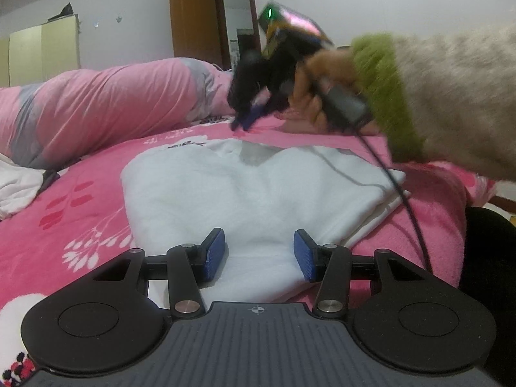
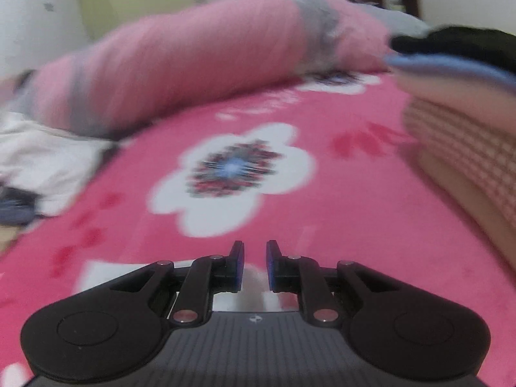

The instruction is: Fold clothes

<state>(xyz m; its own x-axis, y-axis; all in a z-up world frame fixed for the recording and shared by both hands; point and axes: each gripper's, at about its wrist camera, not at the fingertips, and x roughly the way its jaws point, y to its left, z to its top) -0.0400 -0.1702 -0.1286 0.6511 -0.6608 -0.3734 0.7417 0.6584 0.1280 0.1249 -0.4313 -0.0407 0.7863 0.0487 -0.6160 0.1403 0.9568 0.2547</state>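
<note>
Hovering low over the near edge of the white garment [image 1: 258, 200], the left gripper [image 1: 259, 254] is keeping its blue pads spread with only cloth lying beneath the gap, nothing pinched. The garment is lying partly folded on the pink floral blanket [image 1: 96, 200], its sides turned inward over the middle, so the left tool seems parked where it can steady or take the hem for the next fold. Beyond the garment, the right gripper [image 1: 245, 119] is reaching toward the far end near the collar, carried by a hand [image 1: 309, 96] in a fuzzy green-cuffed sleeve [image 1: 435, 96]; its cable [image 1: 409, 206] is trailing across the cloth.

Looking from the right wrist, the right gripper [image 2: 254, 266] is holding its fingers nearly together, a narrow slit between them, with no fabric caught there. It is pointing down at the blanket's white flower [image 2: 232, 177], while a rolled pink quilt [image 2: 193, 58] is lying behind and a stack of folded clothes [image 2: 467, 122] is sitting at the right.
</note>
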